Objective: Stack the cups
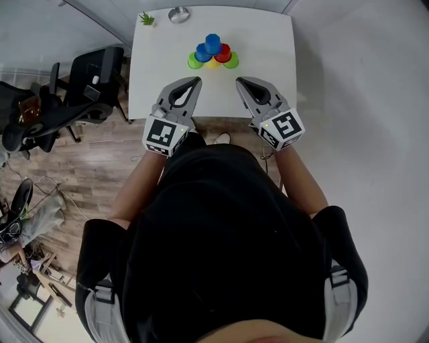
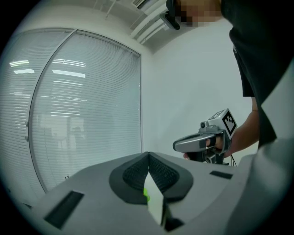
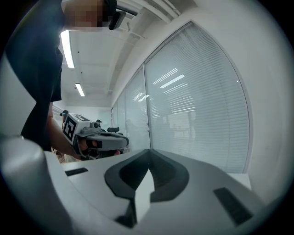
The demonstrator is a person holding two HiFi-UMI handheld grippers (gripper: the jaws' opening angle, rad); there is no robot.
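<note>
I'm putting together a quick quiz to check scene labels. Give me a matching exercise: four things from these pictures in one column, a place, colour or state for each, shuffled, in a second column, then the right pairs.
Things:
1. topmost cup
2. small plant
3. left gripper
4. black office chair

Descriptions:
A. jaws shut, nothing held
B. on the wooden floor, left of the table
C. blue
D. at the table's far left corner

Pairs: 1-C; 2-D; 3-A; 4-B
</note>
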